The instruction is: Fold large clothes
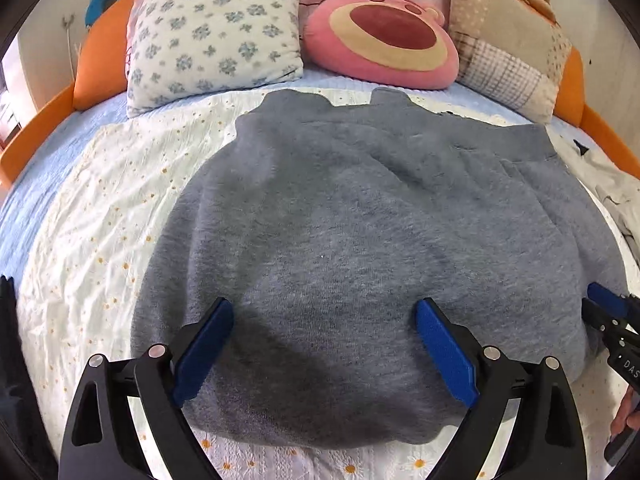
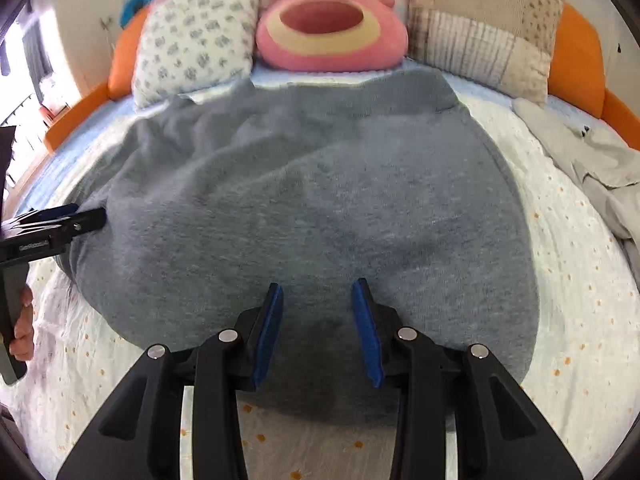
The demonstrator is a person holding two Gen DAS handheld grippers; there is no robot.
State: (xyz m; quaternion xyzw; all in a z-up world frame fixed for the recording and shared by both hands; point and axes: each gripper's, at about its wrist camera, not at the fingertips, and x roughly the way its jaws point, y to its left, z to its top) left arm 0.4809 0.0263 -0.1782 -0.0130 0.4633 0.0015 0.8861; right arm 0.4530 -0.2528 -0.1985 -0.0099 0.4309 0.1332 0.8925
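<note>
A large grey fleece sweatshirt [image 1: 340, 232] lies folded on the bed, with its cuffs and hem toward the pillows. It also fills the middle of the right wrist view [image 2: 304, 208]. My left gripper [image 1: 324, 312] is wide open just above the garment's near edge, holding nothing. My right gripper [image 2: 318, 292] is open with a narrower gap, over the near edge of the garment. Each gripper shows at the edge of the other's view: the right one [image 1: 612, 320] by the garment's right side, the left one [image 2: 60, 224] by its left side.
The white dotted bedspread [image 1: 100, 208] covers the bed. A floral pillow [image 1: 216, 32], a pink bear cushion [image 1: 380, 36] and a patchwork pillow [image 1: 508, 48] line the orange headboard [image 1: 104, 60]. Another pale garment [image 2: 600, 168] lies crumpled at the right.
</note>
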